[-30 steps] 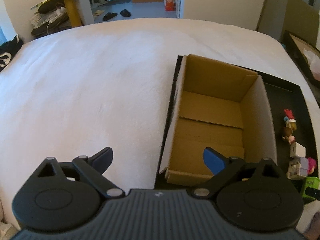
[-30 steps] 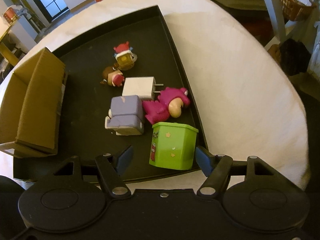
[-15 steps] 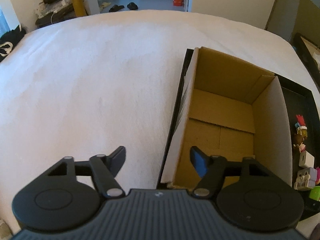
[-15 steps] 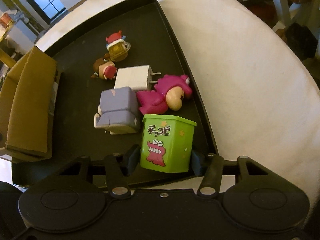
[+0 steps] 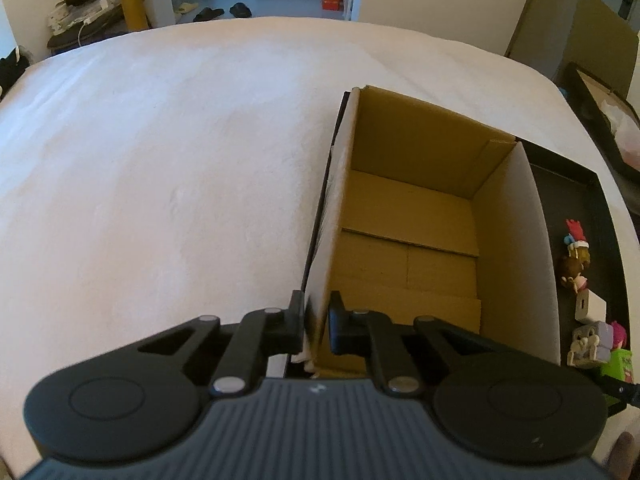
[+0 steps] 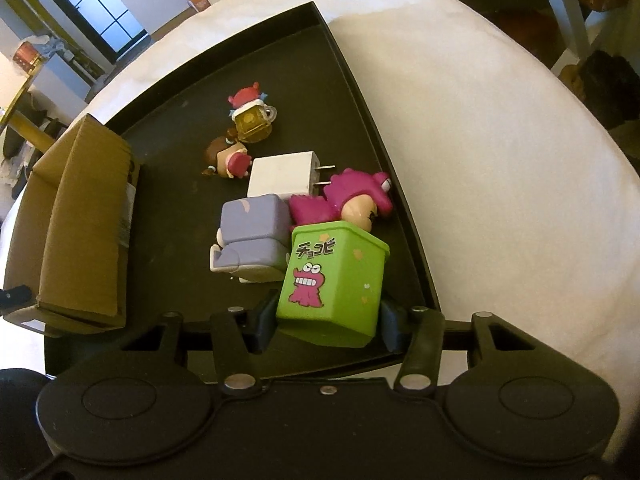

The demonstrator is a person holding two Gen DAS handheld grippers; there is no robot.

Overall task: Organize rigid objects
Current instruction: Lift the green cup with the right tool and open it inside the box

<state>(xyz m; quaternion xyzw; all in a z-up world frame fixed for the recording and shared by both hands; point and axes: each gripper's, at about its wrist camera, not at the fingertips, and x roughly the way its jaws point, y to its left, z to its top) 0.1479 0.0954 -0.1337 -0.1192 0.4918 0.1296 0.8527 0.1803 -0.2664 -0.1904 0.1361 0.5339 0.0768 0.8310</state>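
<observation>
An open empty cardboard box stands on the left of a black tray. My left gripper is shut on the box's near left wall. My right gripper is shut on a green toy box with a pink crocodile print, tilted and lifted off the tray. Beyond it lie a lilac block figure, a magenta figure, a white charger plug, a brown-haired figure and a red-capped figure. The cardboard box also shows in the right wrist view.
The tray rests on a white cloth-covered surface. Furniture, shoes and a doorway lie beyond its far edge. A chair leg and a dark object stand off to the right.
My left gripper moved right and shut on the box's left wall. My right gripper closed on the green toy box and tilted it up off the tray.
</observation>
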